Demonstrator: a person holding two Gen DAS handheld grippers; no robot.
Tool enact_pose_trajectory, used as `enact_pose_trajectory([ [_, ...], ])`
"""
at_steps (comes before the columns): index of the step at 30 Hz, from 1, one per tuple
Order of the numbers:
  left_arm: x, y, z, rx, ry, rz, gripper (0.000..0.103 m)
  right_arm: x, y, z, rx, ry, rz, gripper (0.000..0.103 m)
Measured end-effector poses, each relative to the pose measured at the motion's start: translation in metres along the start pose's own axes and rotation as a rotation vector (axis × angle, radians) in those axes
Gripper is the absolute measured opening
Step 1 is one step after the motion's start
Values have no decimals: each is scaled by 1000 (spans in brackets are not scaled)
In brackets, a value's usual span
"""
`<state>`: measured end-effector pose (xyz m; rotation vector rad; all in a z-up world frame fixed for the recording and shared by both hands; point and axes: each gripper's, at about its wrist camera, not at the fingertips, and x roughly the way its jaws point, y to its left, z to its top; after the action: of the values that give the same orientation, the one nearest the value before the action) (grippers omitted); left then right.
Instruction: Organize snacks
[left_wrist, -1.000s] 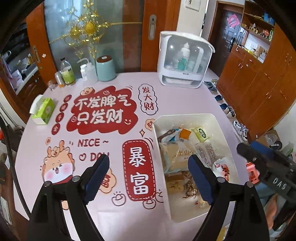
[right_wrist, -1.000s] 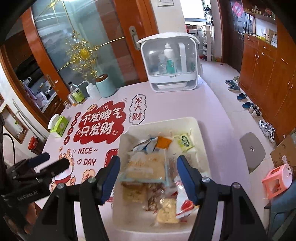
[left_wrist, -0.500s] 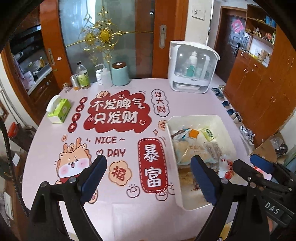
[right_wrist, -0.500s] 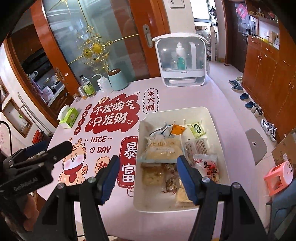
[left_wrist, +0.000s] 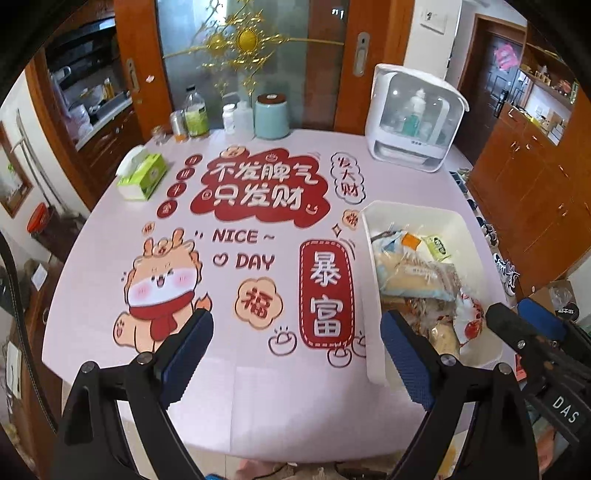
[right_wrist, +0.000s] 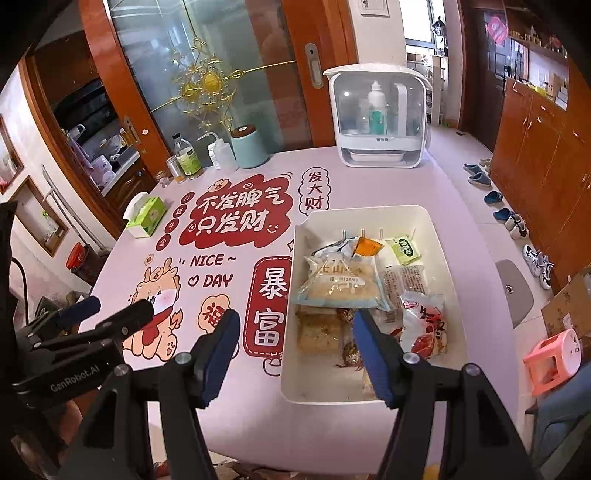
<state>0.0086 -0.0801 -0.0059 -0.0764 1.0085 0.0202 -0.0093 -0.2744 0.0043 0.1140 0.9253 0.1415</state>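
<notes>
A white plastic bin (right_wrist: 439, 236) sits on the right side of the pink table and holds several snack packets. A large pale bread packet (right_wrist: 343, 282) lies on top, with a red-and-white packet (right_wrist: 424, 325) to its right and a small green packet (right_wrist: 404, 249) at the back. The bin also shows in the left wrist view (left_wrist: 373, 295). My right gripper (right_wrist: 293, 352) is open and empty above the bin's near left corner. My left gripper (left_wrist: 295, 356) is open and empty over the table's front edge, left of the bin.
A white dish cabinet (right_wrist: 376, 118) stands at the back of the table. A teal canister (right_wrist: 249, 147), bottles (right_wrist: 186, 155) and a green tissue box (right_wrist: 146, 214) stand along the back left. A pink stool (right_wrist: 554, 358) and shoes (right_wrist: 491, 197) are on the floor at right.
Both grippers have pulled back and up from the table, so more of the table and bin shows. Both stay open and empty.
</notes>
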Motion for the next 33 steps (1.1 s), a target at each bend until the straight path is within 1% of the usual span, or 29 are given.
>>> enact_pose_trajectory([
  [4, 1, 1, -7, -2, 11, 16, 92, -1, 1, -2, -2, 5, 3, 64],
  [13, -3, 0, -8, 6, -6, 43, 91, 1, 6, -5, -16, 15, 5, 64],
  [25, -9, -2, -7, 45, -32, 57, 91, 1, 13, -8, -32, 20, 3, 64],
  [33, -9, -3, -7, 41, -30, 58, 91, 2, 20, -9, -40, 27, -1, 64],
])
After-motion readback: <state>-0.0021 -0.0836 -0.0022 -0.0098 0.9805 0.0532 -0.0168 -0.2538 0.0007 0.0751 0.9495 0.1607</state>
